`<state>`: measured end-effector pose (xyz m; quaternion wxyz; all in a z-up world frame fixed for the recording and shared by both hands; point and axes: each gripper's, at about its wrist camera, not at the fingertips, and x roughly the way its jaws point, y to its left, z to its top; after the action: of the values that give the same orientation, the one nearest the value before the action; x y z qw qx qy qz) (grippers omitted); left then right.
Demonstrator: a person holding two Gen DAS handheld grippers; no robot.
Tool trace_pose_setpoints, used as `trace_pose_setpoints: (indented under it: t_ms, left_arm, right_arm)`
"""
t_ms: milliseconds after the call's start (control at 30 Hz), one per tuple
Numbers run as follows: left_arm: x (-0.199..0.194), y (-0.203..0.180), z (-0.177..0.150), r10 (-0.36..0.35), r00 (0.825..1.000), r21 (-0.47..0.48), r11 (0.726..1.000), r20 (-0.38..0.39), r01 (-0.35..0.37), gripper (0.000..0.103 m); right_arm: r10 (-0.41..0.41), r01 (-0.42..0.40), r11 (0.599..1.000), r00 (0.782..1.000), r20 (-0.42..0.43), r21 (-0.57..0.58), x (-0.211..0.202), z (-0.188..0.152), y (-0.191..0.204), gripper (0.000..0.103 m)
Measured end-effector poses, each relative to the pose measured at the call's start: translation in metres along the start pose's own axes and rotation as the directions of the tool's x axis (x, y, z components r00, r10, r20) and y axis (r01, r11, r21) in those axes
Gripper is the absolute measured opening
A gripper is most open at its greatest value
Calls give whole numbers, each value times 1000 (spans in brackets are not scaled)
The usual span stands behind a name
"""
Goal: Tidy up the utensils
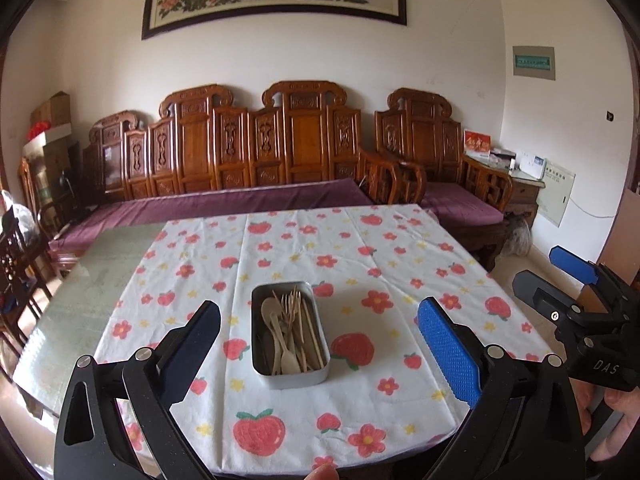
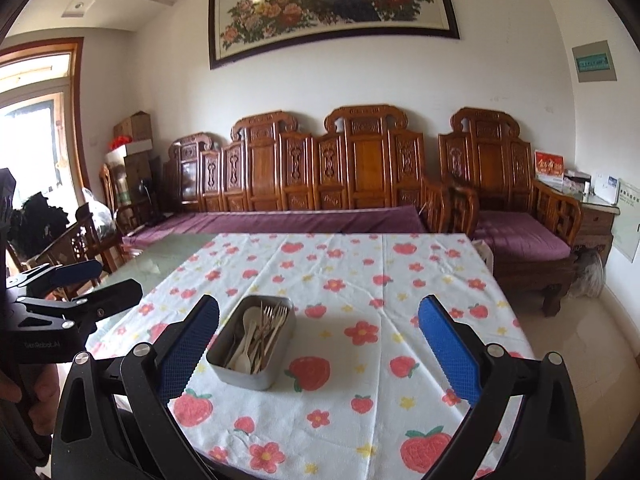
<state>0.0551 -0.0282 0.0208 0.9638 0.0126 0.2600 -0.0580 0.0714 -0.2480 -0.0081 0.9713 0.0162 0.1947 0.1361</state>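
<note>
A rectangular metal tin (image 1: 294,374) stands on the strawberry-print tablecloth (image 1: 360,248). In it lie several pale wooden spoons (image 1: 270,310), forks (image 1: 289,303) and chopsticks (image 1: 310,332), all lengthwise. My left gripper (image 1: 320,306) hovers open above the near part of the table, the tin showing between its fingers but well below them. My right gripper (image 1: 554,280) stands open beyond the table's right edge. In the right wrist view the tin (image 2: 244,372) sits left of centre, near the left finger. The right gripper (image 2: 320,304) is open and empty, and the left gripper (image 2: 100,280) hangs open at the far left.
The cloth leaves a strip of green glass tabletop (image 1: 92,280) bare on the left. Behind the table runs a carved wooden bench with a purple cushion (image 1: 240,204), then an armchair (image 1: 440,168) and a side table (image 1: 524,188). A hand (image 1: 616,416) holds the right gripper.
</note>
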Motion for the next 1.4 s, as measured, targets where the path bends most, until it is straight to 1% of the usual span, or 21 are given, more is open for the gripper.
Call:
trace_pose_setpoints:
  t_ms: [133,267,467,767,1400]
  left_arm:
    - [-14,0,3,22,999,-11,1000,48,-22,95]
    - [-23,2,5,50,996,-19,999,81,-48,95]
    - [-23,6,4,55,995,-32,998,83,-53,95]
    - [-22,9,0,45,995,-36,998,90,-41,95]
    - [-16,14,-5,59,995,-56,997,84,-55,95]
  right_arm:
    - [-1,1,1000,999,36,1,-15,7,0,100]
    - [-9,9,1000,999,48,2,-21,9,-3,100]
    - [-11,10,1000,999,41,9,-19,9,-3,100]
    - [-9,8,1000,999,35,11,-15,7,0,100]
    - [-6,6,1000,999,36,8,-15,6,3,100]
